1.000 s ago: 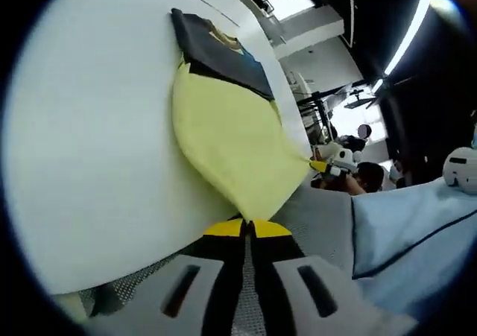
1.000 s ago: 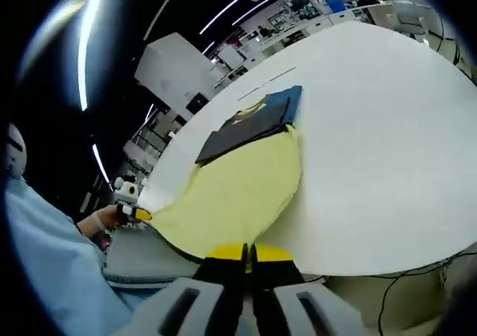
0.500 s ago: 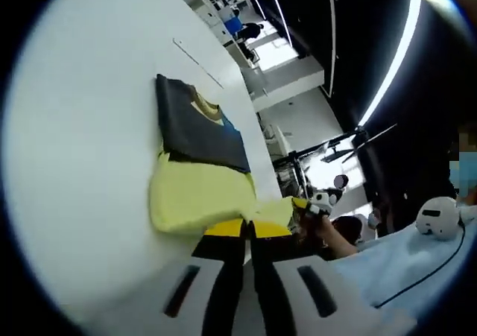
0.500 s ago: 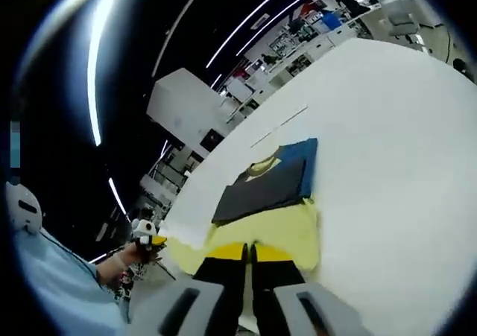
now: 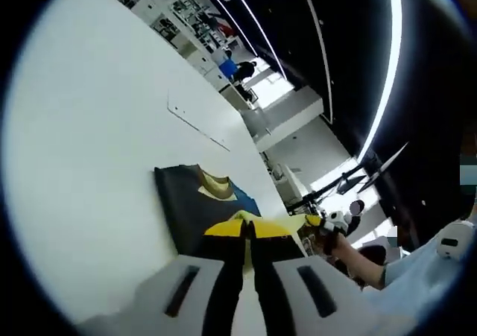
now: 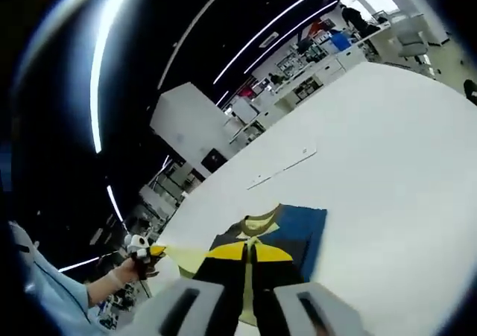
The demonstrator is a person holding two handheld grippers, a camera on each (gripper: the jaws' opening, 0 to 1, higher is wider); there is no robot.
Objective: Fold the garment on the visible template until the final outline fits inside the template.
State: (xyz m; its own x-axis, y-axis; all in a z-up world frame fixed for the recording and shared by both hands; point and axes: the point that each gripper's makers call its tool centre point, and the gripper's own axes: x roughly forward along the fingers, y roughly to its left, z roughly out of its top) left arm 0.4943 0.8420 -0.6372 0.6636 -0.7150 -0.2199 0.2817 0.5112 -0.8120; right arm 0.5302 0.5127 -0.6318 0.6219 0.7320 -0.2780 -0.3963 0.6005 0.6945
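Two pairs of tongs held one garment (image 5: 195,205) over a broad white worktop (image 5: 89,150). In the left gripper view the left tongs (image 5: 248,230) rose from the near edge with their yellow tips pressed together, a sliver of yellow cloth pinched between them. Just beyond the tips the garment lay flat on the worktop, its dark panel facing up, a tan collar at the far end and a strip of blue along its right side. Farther off on the worktop ran thin pale lines (image 5: 195,118), the marks of a template, well apart from the garment. At the right of this view the right tongs (image 5: 322,221) came in, held by a hand, with a yellow edge of cloth stretching toward them.

In the right gripper view the right tongs (image 6: 249,251) likewise stood closed, clamped on yellow cloth at the garment's (image 6: 287,232) near edge. The dark panel, collar and blue strip lay just past the tips on the worktop (image 6: 387,150). The template lines (image 6: 282,167) lay farther off. At the left, a hand held the left tongs (image 6: 145,252), with a yellow point of cloth reaching them.
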